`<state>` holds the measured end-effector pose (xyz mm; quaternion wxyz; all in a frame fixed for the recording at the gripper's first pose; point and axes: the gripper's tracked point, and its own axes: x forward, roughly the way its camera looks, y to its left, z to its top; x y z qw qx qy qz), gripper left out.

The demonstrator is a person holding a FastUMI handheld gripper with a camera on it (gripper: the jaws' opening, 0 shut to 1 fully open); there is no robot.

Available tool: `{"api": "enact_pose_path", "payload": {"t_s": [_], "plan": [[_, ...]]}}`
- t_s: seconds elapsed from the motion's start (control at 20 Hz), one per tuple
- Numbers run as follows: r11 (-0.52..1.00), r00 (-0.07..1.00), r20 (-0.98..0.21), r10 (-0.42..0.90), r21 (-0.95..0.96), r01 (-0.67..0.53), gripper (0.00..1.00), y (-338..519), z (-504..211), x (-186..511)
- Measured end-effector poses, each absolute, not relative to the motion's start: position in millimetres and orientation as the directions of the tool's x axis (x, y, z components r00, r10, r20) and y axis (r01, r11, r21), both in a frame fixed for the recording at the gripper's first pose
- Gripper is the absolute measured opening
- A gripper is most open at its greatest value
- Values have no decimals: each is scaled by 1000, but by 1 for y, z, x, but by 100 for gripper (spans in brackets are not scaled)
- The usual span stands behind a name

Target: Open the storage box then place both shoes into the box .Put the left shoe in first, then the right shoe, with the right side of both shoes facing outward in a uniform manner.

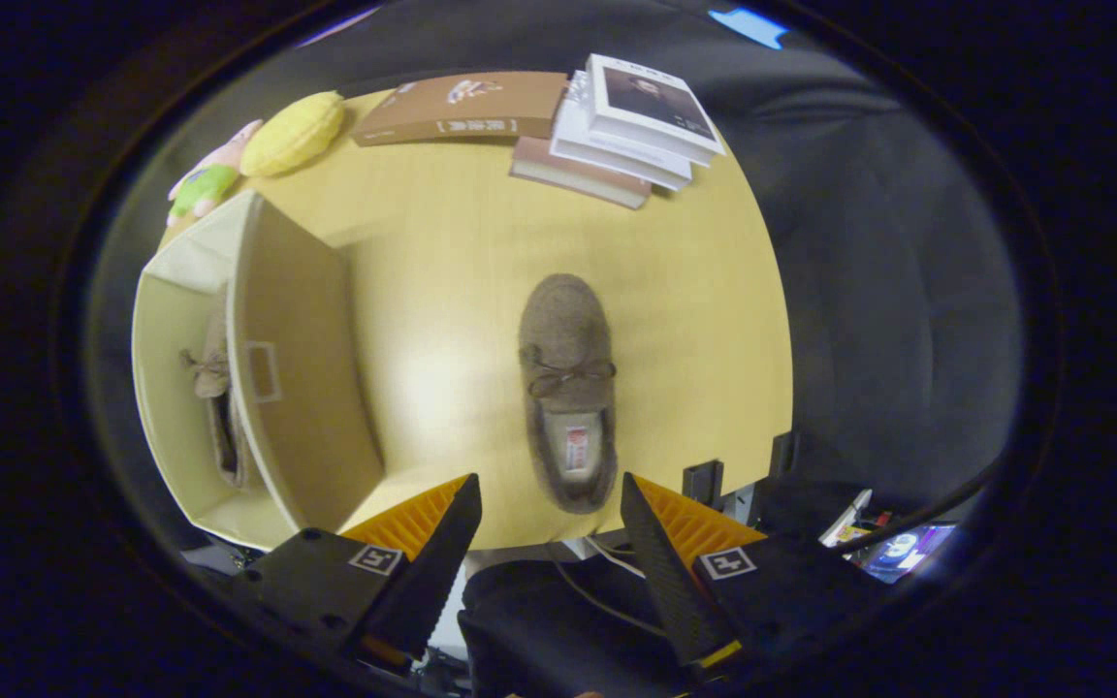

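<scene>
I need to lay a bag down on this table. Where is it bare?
Bare table lies between the storage box and the shoe, and beyond the shoe toward the books. The far edge is crowded. The open gripper hovers above the near edge.

Overhead glare on table (442, 388); fisheye bending at edges; surroundings dim, soft.

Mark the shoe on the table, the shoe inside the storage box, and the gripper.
shoe on the table (566, 383), gripper view, bow.
shoe in the box (214, 373), gripper view, upper.
gripper (549, 514), gripper view, open gap between fingertips.
</scene>
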<state>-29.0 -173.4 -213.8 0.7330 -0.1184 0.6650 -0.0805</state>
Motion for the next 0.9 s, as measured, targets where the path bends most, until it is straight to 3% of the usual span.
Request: {"api": "enact_pose_path", "payload": {"t_s": [0.2, 0.65, 0.9], "plan": [[962, 81, -960, -269, -272, -27, 90, -201, -251, -22], [957, 34, -962, -272, -274, -95, 62, -240, -318, -20], [972, 0, -983, -184, -182, -148, 22, -236, -336, -25]]}}
